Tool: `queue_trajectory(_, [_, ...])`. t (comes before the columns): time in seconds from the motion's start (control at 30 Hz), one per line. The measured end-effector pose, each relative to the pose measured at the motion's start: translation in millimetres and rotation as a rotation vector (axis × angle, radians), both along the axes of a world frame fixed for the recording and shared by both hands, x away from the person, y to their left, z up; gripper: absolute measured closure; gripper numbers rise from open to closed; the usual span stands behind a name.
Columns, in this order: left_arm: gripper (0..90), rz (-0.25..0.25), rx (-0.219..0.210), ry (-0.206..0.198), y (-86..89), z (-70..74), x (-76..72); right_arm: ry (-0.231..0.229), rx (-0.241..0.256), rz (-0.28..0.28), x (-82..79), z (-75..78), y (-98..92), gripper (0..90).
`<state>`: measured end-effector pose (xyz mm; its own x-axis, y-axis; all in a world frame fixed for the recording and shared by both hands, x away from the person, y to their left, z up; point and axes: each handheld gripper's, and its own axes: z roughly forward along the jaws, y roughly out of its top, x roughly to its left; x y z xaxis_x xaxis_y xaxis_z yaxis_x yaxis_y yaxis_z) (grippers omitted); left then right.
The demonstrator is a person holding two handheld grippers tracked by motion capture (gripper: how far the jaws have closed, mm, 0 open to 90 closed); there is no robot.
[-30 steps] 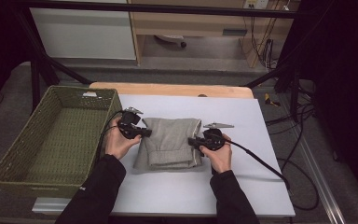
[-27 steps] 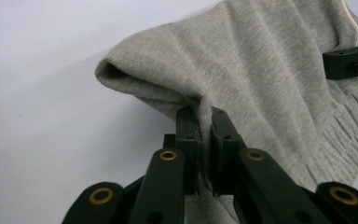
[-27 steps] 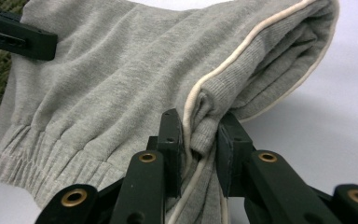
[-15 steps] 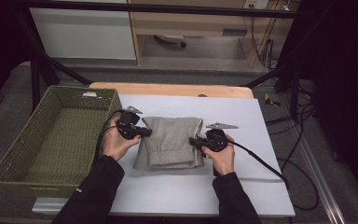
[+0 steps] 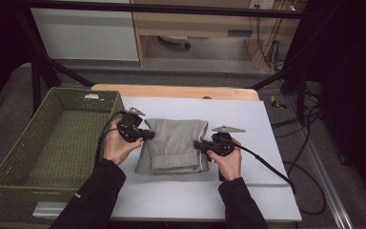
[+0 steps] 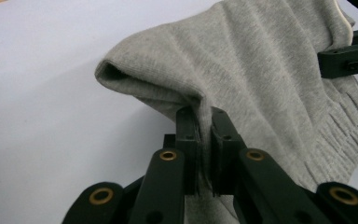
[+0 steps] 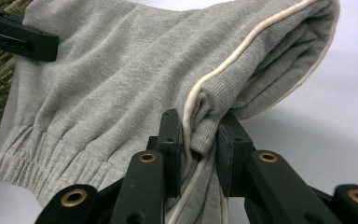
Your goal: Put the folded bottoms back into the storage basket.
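Folded grey sweater (image 5: 175, 145) mid-desk (image 5: 267, 124), pinched at both side edges: left fingers (image 6: 204, 135) and right fingers (image 7: 199, 140) clenched on cloth; basket (image 5: 16, 152) just off the left edge, nearer the left hand.

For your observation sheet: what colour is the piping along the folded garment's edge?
Cream, against the grey folded garment; the piping shows best in the right gripper view.

We worked in what looked like a lab or a recording setup rather than a home. A black metal frame (image 5: 38, 71) stood around the table (image 5: 248, 191), whose top was covered in plain white, with a wooden edge at its far side. Loose cables (image 5: 310, 119) lay on the grey floor off the right edge, and more hung by the far right corner. Plain white and wooden cabinets (image 5: 95, 33) lined the back wall.
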<state>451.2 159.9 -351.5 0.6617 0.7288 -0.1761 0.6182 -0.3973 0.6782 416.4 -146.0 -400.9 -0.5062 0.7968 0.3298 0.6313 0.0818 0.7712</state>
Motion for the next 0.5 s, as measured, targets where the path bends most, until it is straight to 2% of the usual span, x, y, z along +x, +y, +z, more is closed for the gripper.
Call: queue_trajectory(0.5, [83.9,-0.017,0.008,-0.005,-2.4,11.4,-6.3,-0.023,0.014,0.007,-9.6,8.5,-4.0,74.3])
